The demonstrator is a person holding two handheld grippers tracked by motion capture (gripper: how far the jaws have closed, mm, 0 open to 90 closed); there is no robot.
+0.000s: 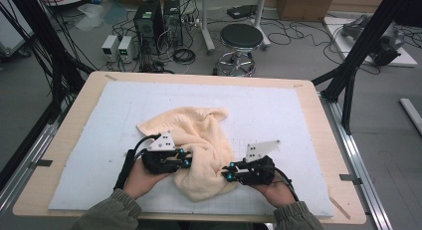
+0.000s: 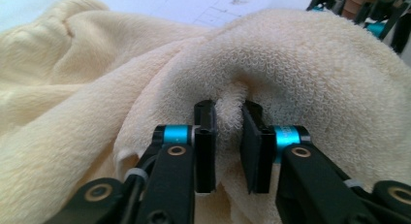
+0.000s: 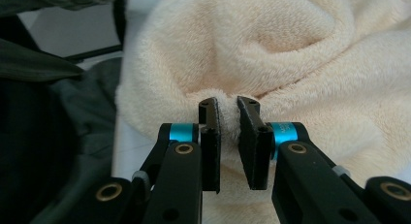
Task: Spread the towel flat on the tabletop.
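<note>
A crumpled cream towel (image 1: 199,140) lies on the white mat in the middle of the table. My left gripper (image 1: 187,159) presses into the towel's left side; in the left gripper view its jaws pinch a fold of the towel (image 2: 228,112) between the pads. From the right, my right gripper (image 1: 228,172) meets the towel's lower right edge. The right gripper view has its jaws closed on a ridge of the towel (image 3: 227,110). Both hands rest low on the mat.
The white mat (image 1: 278,115) covers most of the wooden table (image 1: 89,90). Behind the table stand a round stool (image 1: 241,38), computer towers (image 1: 149,21) and cables on the floor. A black frame post (image 1: 366,41) rises at the right.
</note>
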